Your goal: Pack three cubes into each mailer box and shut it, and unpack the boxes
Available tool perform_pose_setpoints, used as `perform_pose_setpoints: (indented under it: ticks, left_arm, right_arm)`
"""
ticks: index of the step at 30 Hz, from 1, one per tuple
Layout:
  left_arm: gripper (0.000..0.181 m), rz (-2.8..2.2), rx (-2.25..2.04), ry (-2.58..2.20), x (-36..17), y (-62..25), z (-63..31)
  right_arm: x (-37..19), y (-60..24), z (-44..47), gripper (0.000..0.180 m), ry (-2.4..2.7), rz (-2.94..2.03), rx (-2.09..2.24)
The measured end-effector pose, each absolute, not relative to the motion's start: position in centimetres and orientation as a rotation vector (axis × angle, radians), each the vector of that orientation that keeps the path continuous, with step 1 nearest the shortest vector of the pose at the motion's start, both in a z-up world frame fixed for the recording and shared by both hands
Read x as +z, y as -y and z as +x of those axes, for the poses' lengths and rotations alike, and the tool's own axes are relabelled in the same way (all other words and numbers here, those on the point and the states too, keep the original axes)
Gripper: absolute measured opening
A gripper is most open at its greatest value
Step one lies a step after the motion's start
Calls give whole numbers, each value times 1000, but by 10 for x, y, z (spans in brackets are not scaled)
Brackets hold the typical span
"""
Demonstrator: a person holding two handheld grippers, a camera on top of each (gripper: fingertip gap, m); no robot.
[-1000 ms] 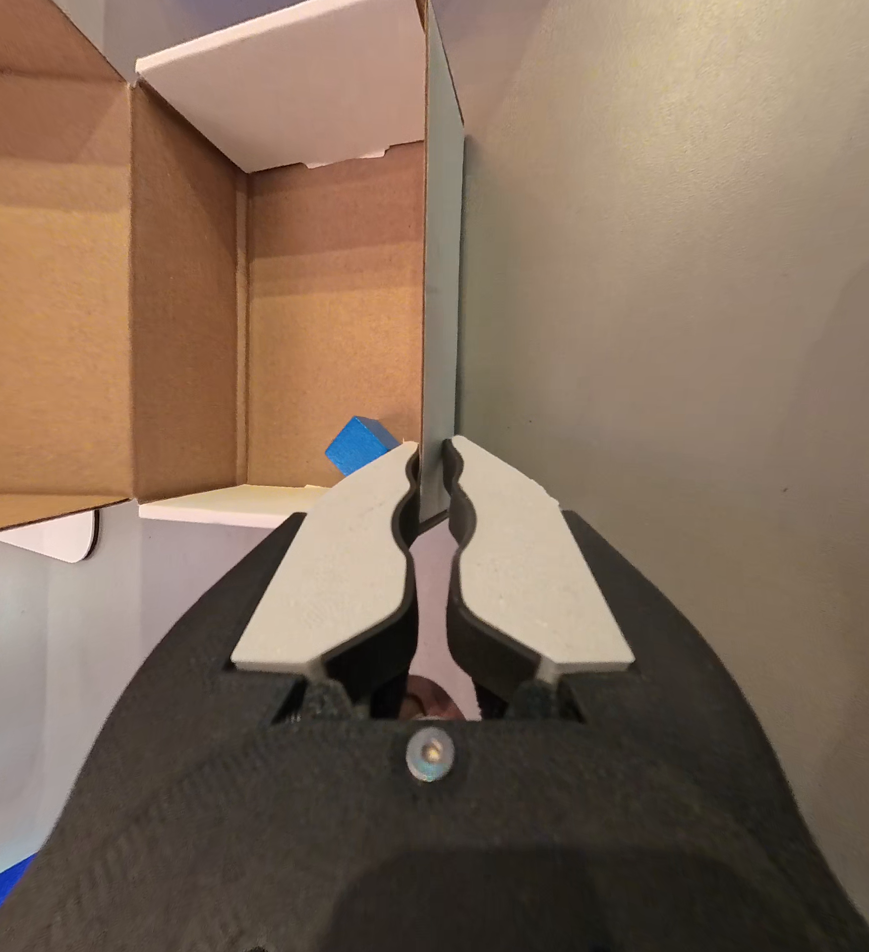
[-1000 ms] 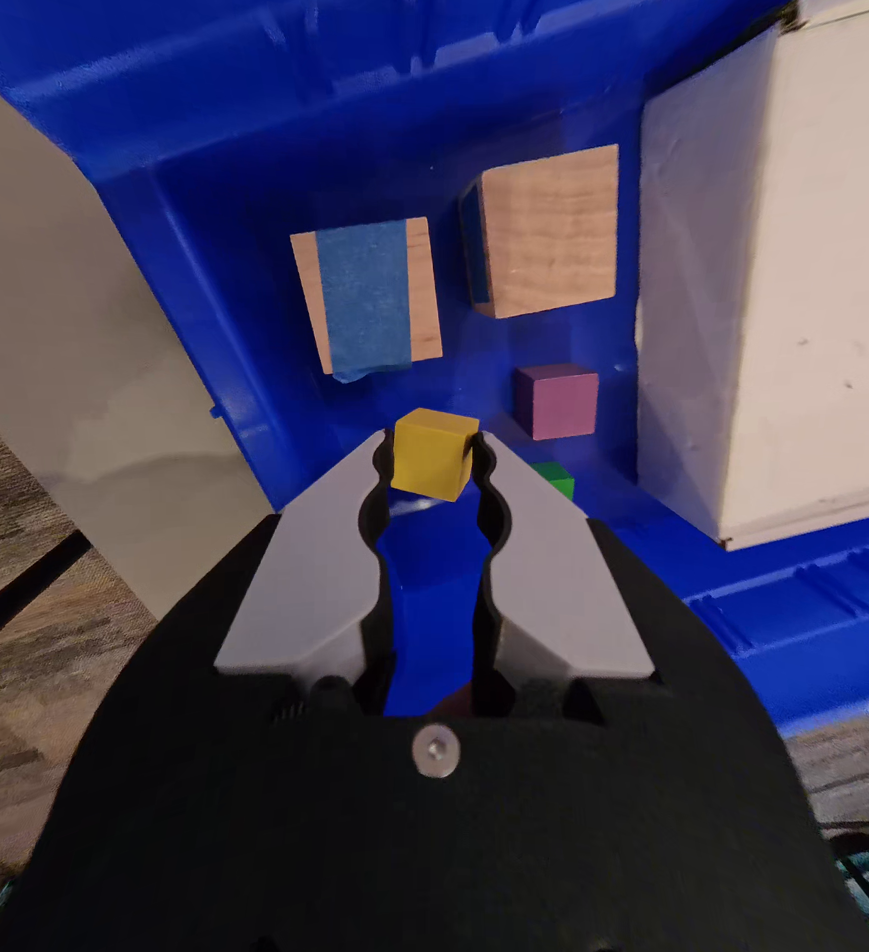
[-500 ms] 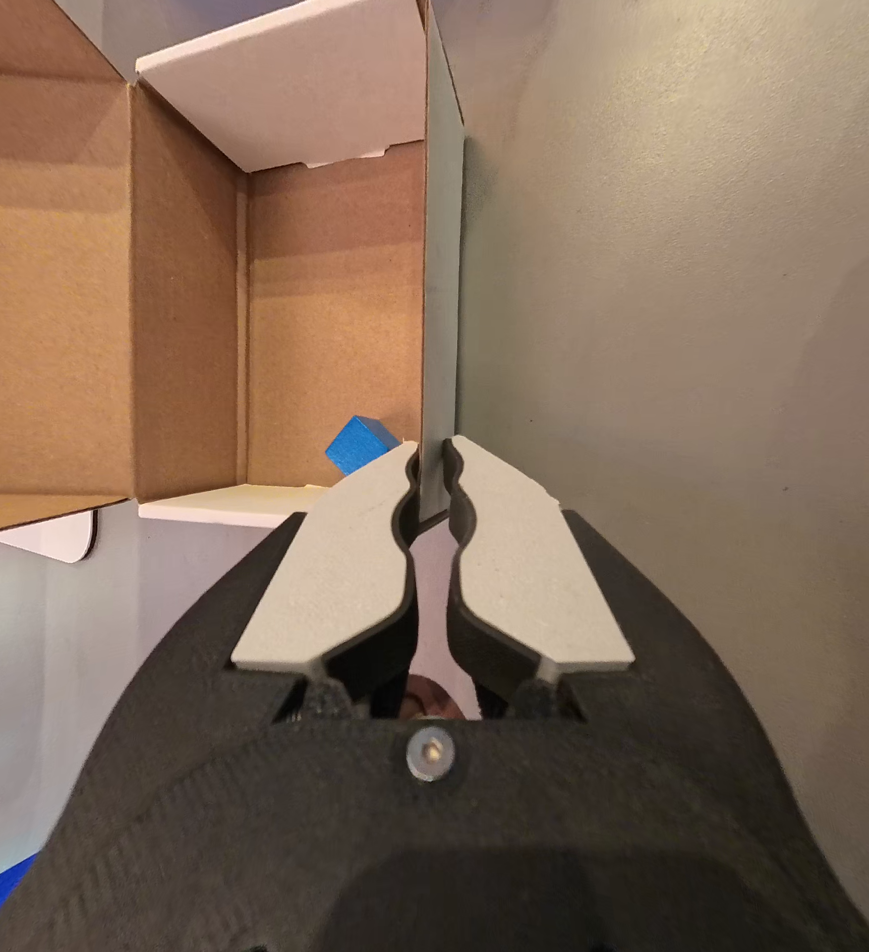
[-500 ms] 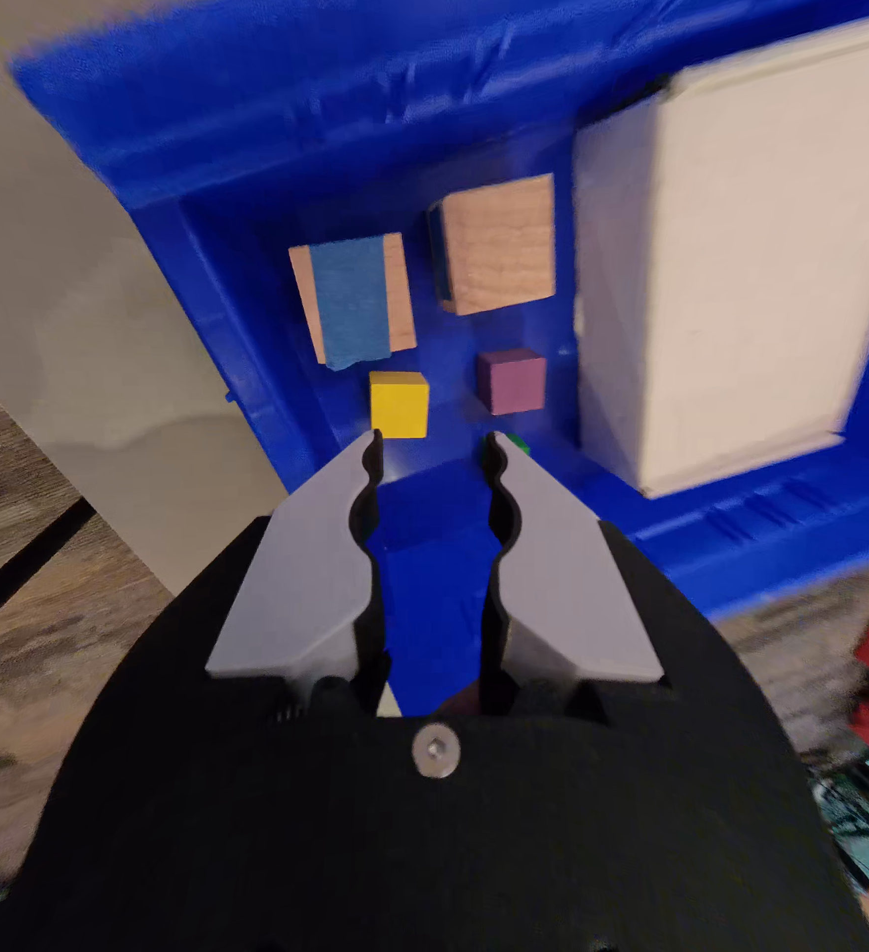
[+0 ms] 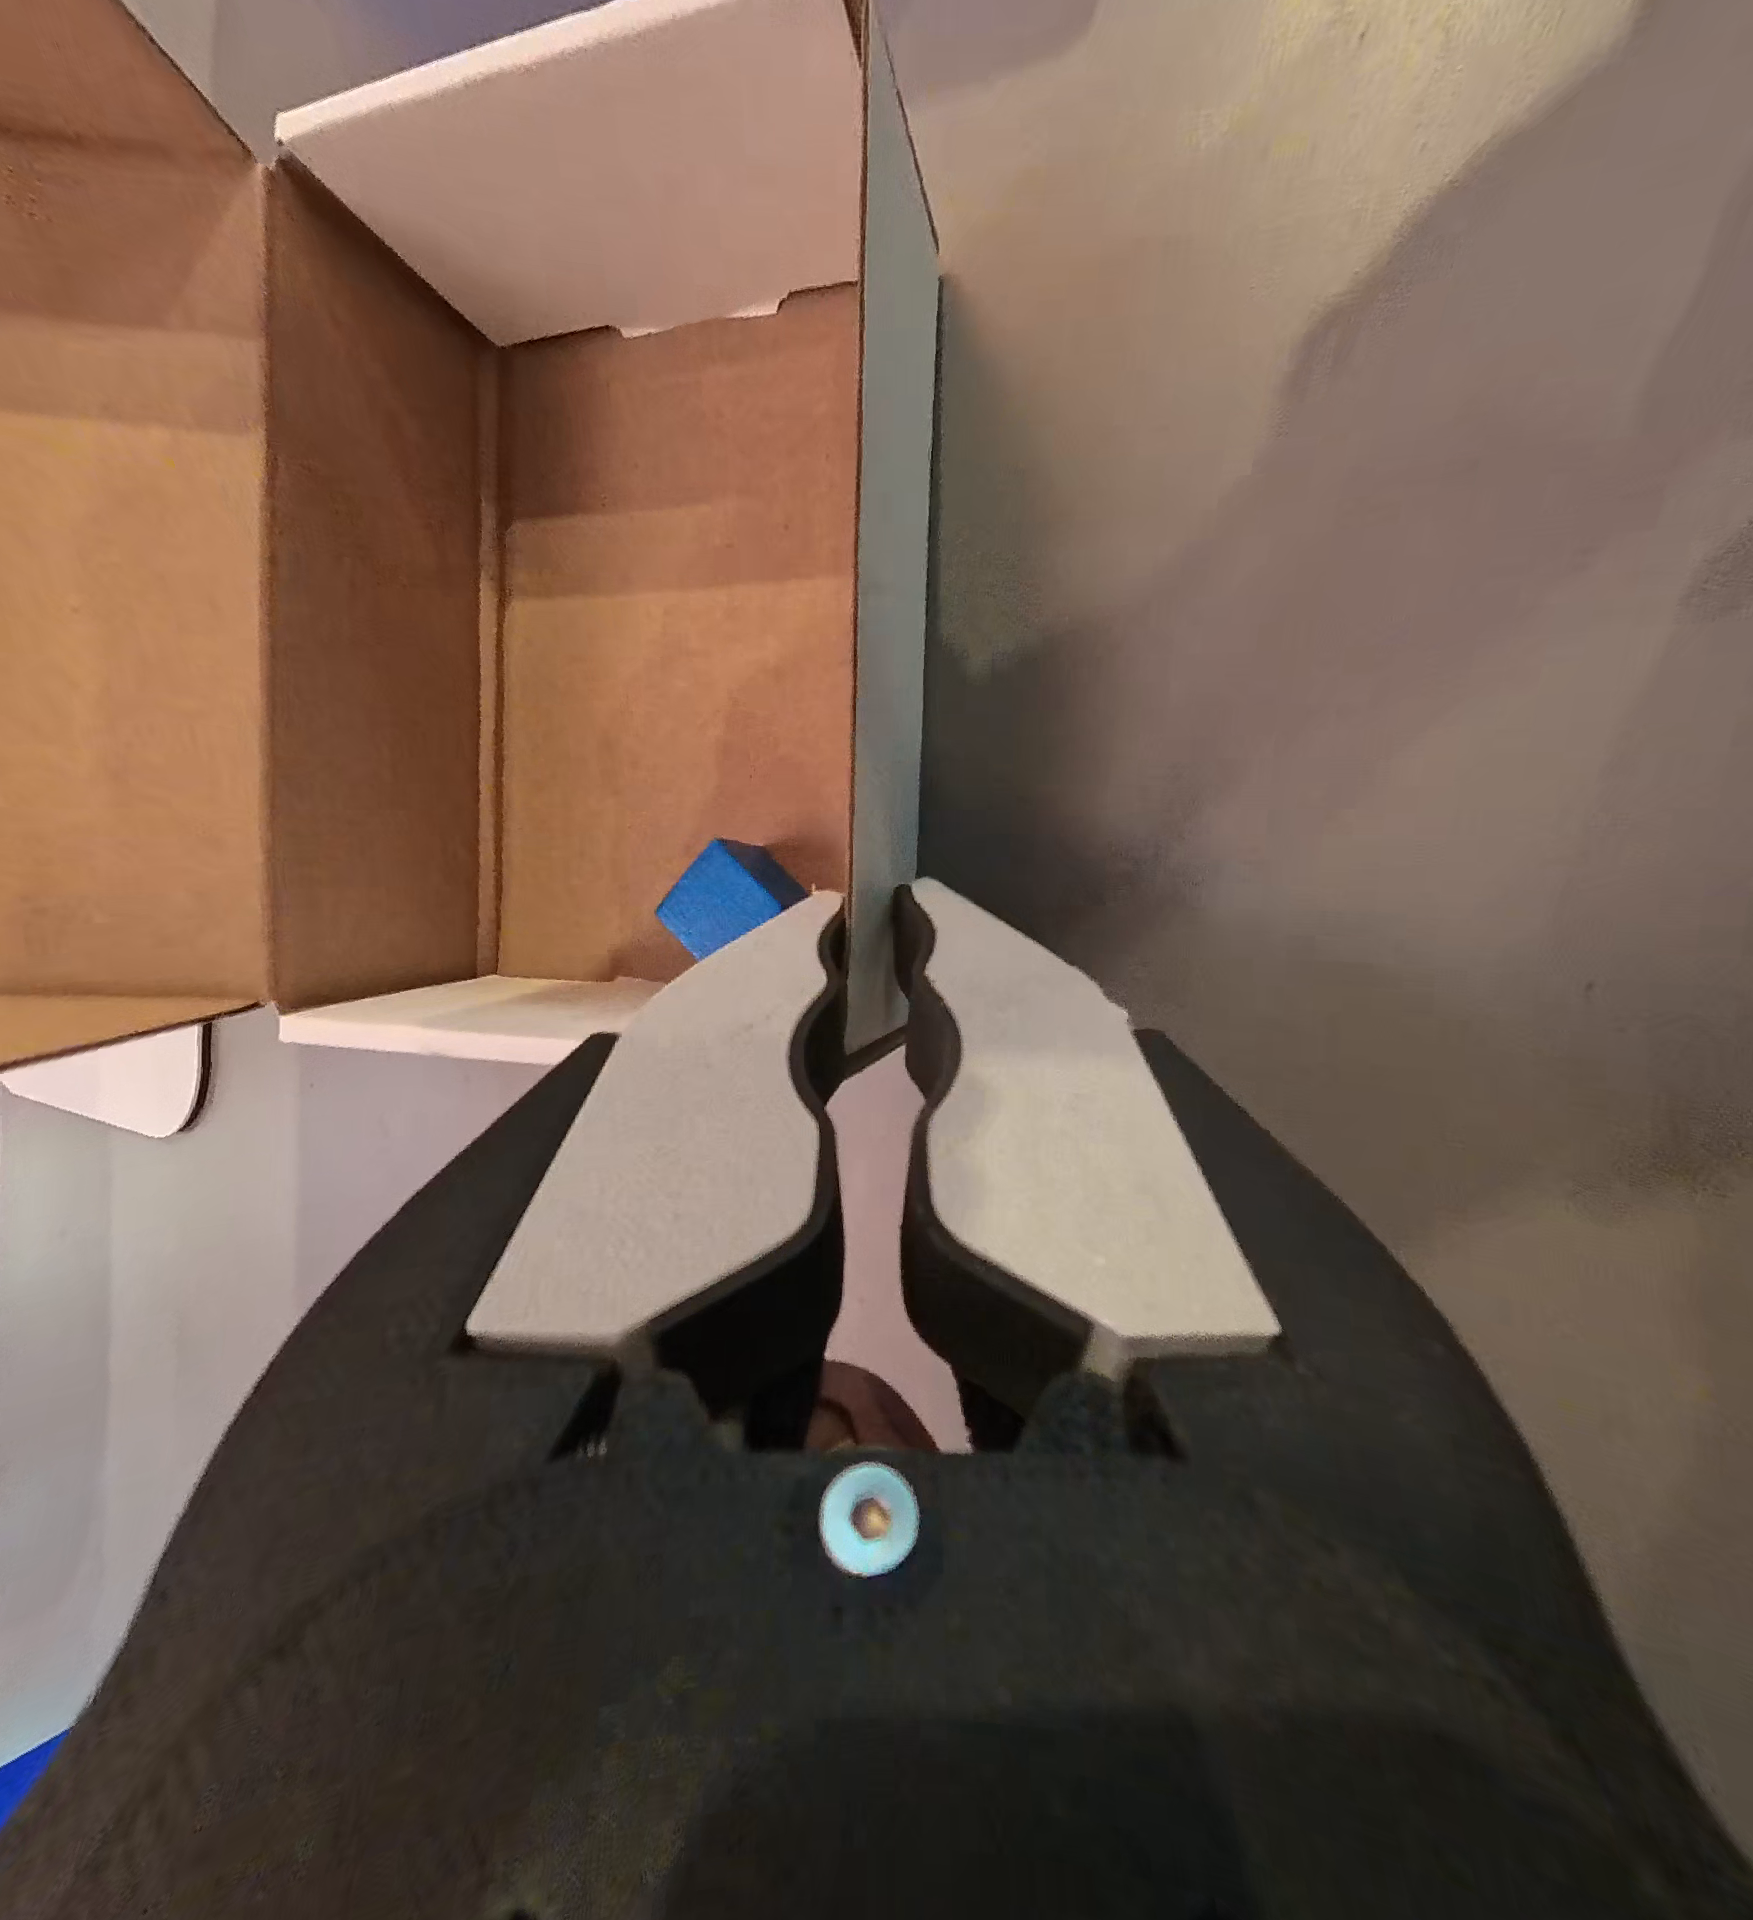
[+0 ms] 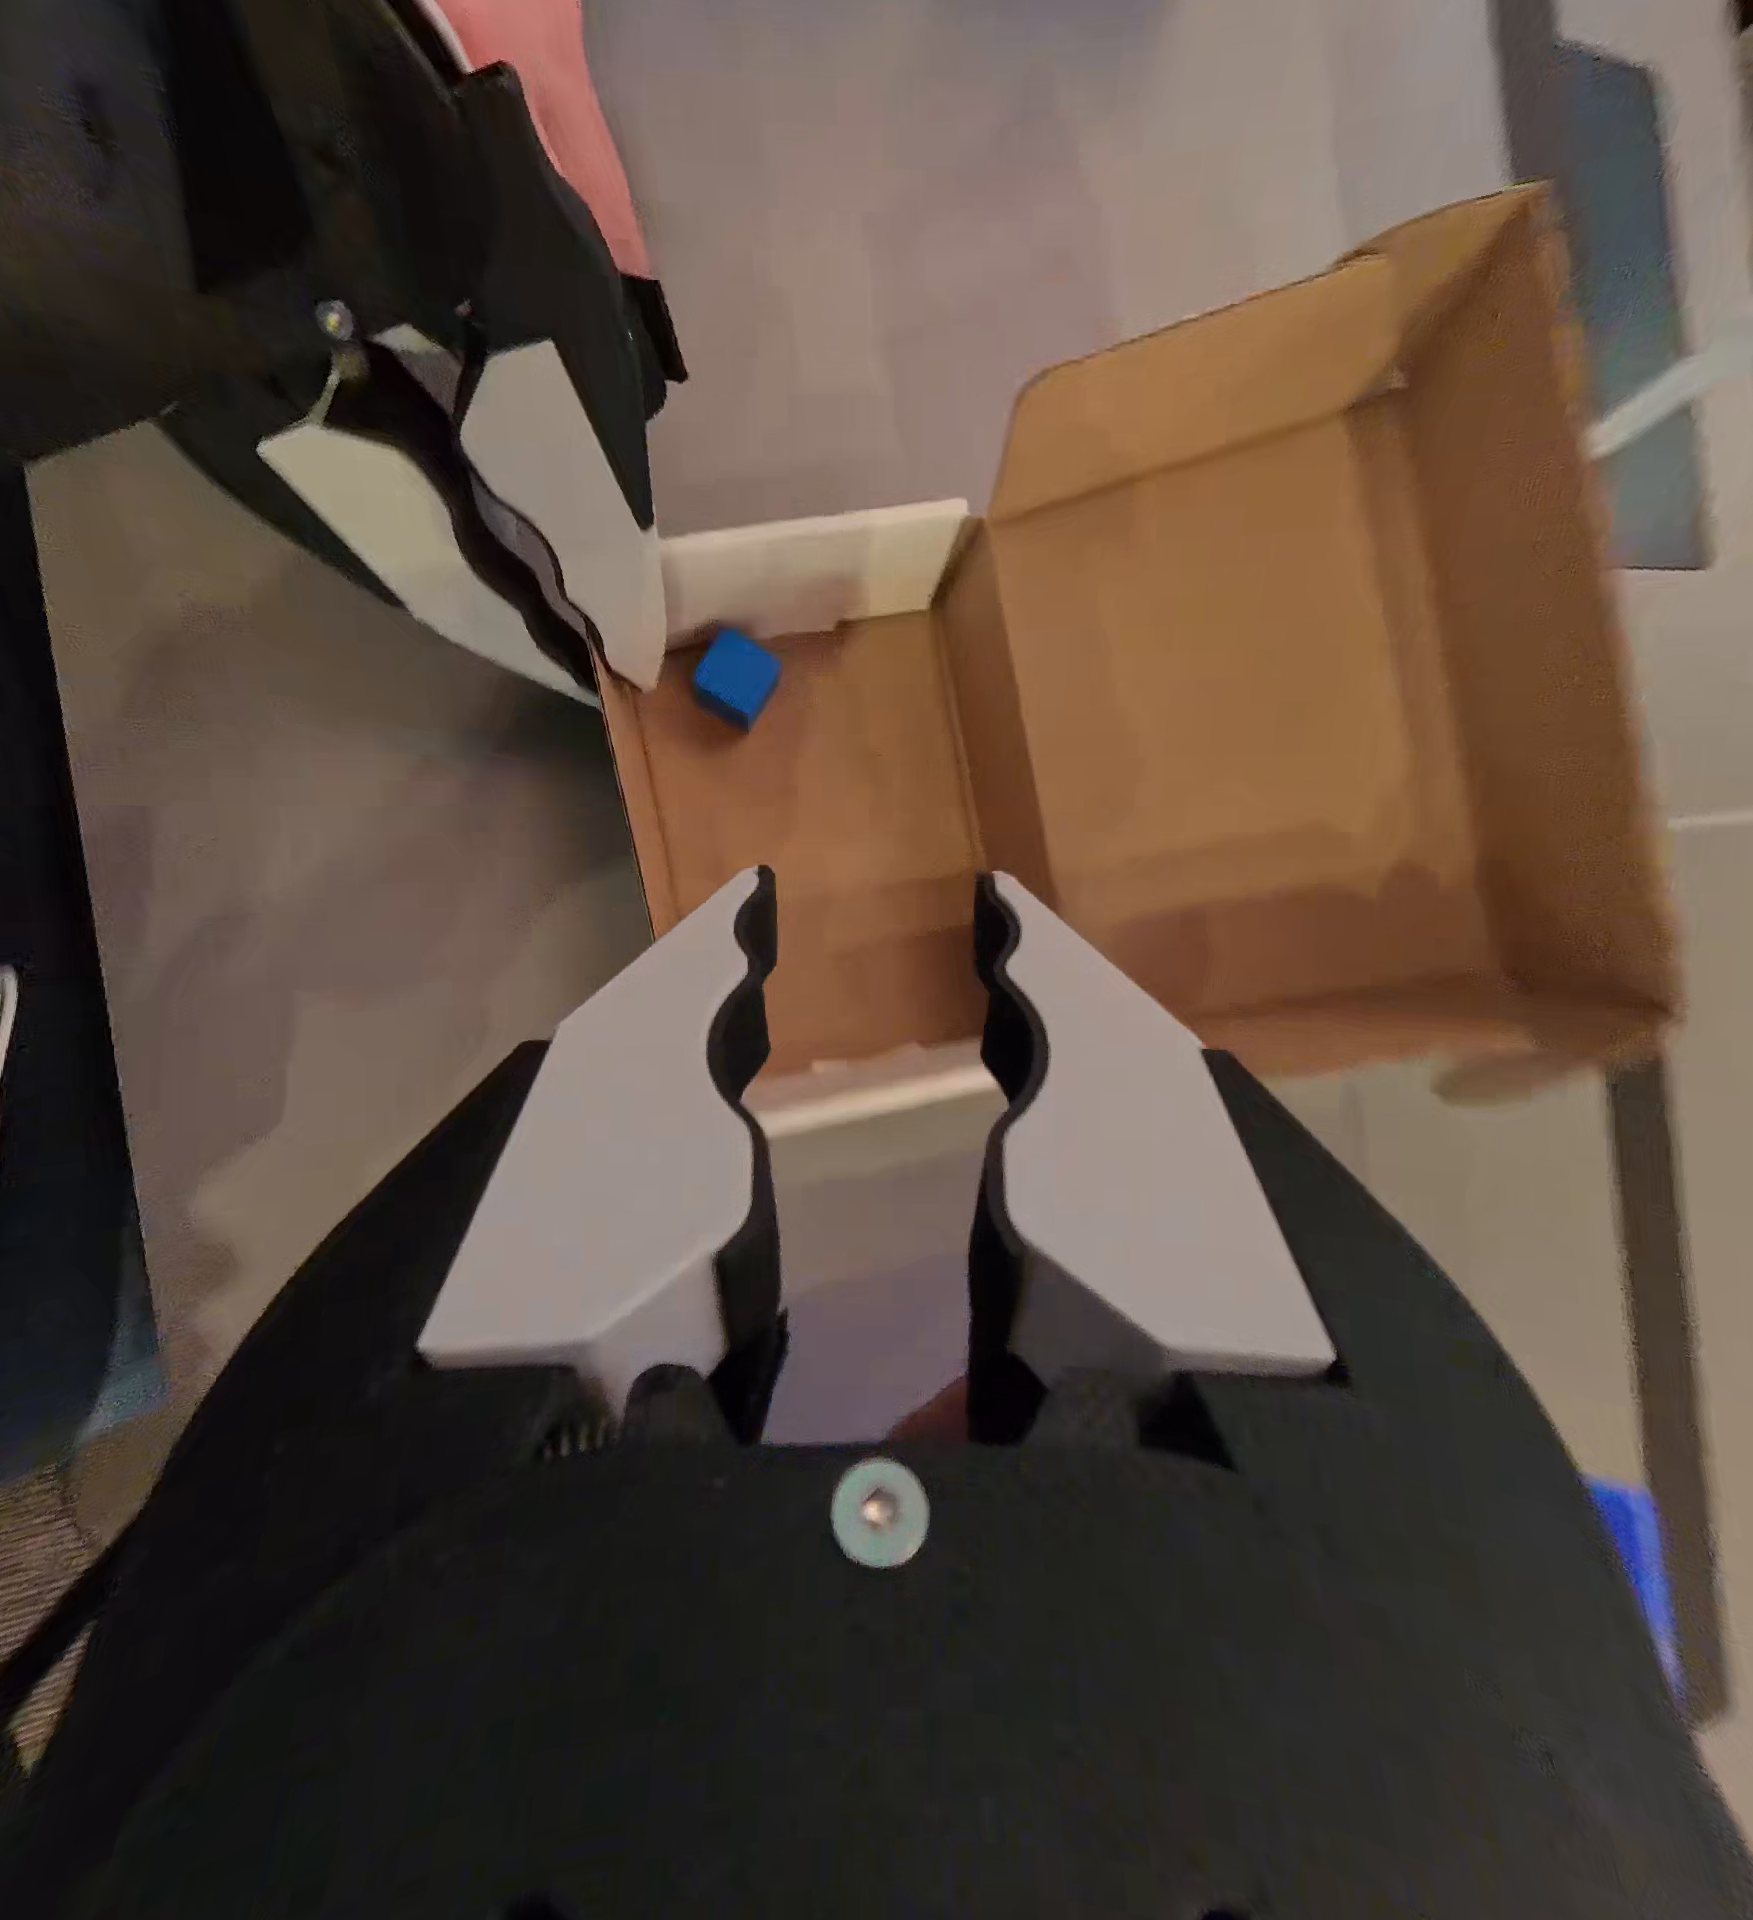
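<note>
Right wrist view: one small blue cube (image 6: 736,678) sits in the far left corner of the open brown cardboard mailer box (image 6: 851,831). Left gripper (image 5: 872,909) pinches the box's wall; right gripper (image 6: 874,894) hangs empty, fingers apart.

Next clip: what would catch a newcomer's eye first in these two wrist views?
An open brown cardboard mailer box with its lid folded back fills both views. One small blue cube lies in its corner. The left gripper pinches the box's front wall there, while the right gripper hovers open and empty above it.
</note>
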State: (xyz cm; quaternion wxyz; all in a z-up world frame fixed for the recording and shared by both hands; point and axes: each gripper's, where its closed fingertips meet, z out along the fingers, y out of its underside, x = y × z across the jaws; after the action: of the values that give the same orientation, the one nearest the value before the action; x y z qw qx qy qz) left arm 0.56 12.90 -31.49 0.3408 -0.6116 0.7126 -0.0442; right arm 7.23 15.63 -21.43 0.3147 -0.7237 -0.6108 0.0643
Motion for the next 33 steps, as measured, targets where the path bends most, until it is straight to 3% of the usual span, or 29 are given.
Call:
perform_pose_setpoints:
  ticks: [6,10,20,22,33]
  left_arm:
    - [6,-1580,-103,-1858,-315,-129,6]
    - [6,-1570,-102,-1863,-315,-129,6]
    - [5,-1546,-76,-1876,-315,-128,7]
    - [6,-1552,-78,-1868,-315,-129,7]
    - [8,-1590,-102,-1842,-315,-133,6]
  right_arm:
    - [-268,-160,26,34,1622,-2034,296]
    - [-282,-165,13,27,1553,-2116,332]
    - [-322,-165,5,29,1566,-2270,310]
    - [-326,-169,6,21,1574,-2258,257]
    - [-308,-177,12,20,1585,-2180,278]
